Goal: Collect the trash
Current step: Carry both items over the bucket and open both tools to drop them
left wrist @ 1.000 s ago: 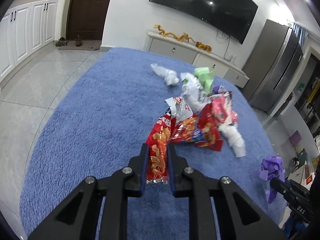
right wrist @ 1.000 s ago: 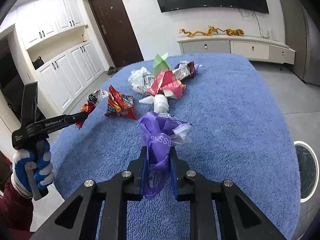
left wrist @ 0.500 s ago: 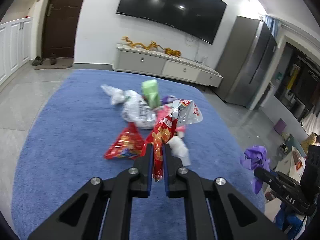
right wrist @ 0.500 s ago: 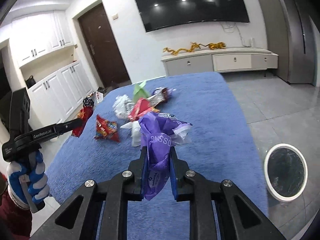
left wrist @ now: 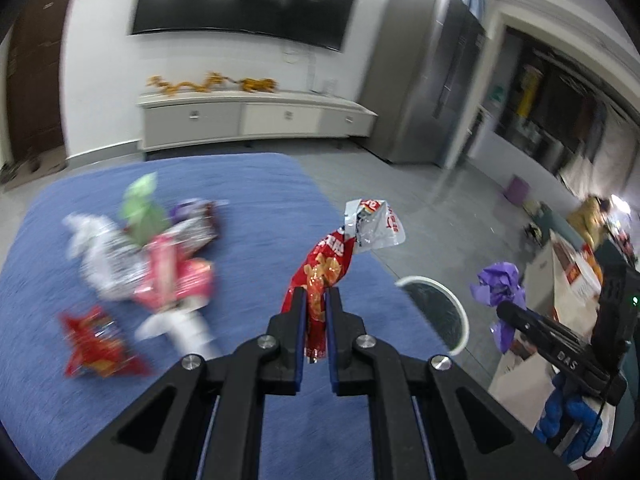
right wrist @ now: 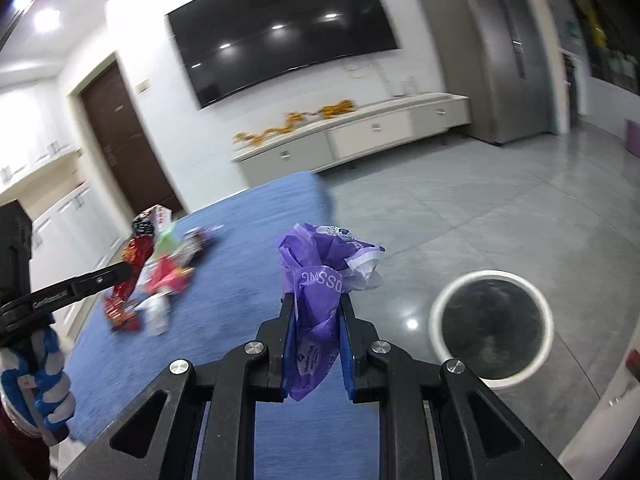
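My left gripper (left wrist: 316,300) is shut on a red snack bag (left wrist: 326,264) with a silver torn top, held in the air above the blue table's right edge. My right gripper (right wrist: 317,304) is shut on a crumpled purple plastic bag (right wrist: 320,276), also held in the air; it also shows in the left wrist view (left wrist: 500,284). A white-rimmed round bin (right wrist: 494,320) stands on the floor to the right of the table; it also shows in the left wrist view (left wrist: 440,312). Several more wrappers (left wrist: 156,264) lie in a blurred heap on the table.
The blue cloth-covered table (left wrist: 248,216) ends just right of my left gripper. A red wrapper (left wrist: 98,350) lies at the table's left. A white low cabinet (left wrist: 256,120) and a wall TV stand behind. Boxes and clutter (left wrist: 572,264) are at the far right.
Both grippers have swung right and away from the pile, carrying their bags toward the table's right edge. The floor bin has come into the left wrist view and grown larger in the right.
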{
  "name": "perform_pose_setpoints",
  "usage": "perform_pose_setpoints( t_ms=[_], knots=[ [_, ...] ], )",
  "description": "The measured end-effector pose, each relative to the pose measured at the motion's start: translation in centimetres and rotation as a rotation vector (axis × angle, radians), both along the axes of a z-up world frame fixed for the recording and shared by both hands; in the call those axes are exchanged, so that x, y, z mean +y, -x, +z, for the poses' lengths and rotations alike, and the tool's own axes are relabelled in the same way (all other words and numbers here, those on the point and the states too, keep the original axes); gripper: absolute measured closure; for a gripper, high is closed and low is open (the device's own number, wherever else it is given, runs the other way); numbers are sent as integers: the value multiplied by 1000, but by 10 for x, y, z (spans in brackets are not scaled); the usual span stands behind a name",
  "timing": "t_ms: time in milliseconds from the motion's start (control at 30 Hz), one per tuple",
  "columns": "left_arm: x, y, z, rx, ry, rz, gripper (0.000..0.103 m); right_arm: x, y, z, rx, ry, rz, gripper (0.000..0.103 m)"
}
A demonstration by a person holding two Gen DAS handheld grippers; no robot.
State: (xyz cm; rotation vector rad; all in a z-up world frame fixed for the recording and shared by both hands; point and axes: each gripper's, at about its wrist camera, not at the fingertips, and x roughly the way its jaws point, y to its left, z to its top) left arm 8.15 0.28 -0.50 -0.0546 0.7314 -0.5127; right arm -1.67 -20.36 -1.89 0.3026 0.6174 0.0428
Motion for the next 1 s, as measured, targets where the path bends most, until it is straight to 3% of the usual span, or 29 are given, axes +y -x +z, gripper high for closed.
perform_pose_setpoints(
  t_ms=[200, 333, 467, 833, 933, 1000],
  knots=[
    [-118, -38, -10, 60, -51, -176, 95, -73, -17, -25, 92, 23, -132, 85],
    [-208, -69, -34, 120, -111, -277, 95, -118, -37, -54, 185, 3, -179, 85],
    [-268, -93, -65, 204, -147, -331, 95, -153, -46, -77, 253, -22, -203, 85],
    [-354, -136, -137, 370, -196, -371, 93, -204, -72, -130, 351, -65, -243, 82],
    [-364, -145, -149, 407, -191, -380, 91, -213, -83, -142, 372, -65, -248, 64],
    [-370, -149, -155, 432, -177, -387, 90, -216, -87, -149, 383, -59, -253, 61]
  ],
)
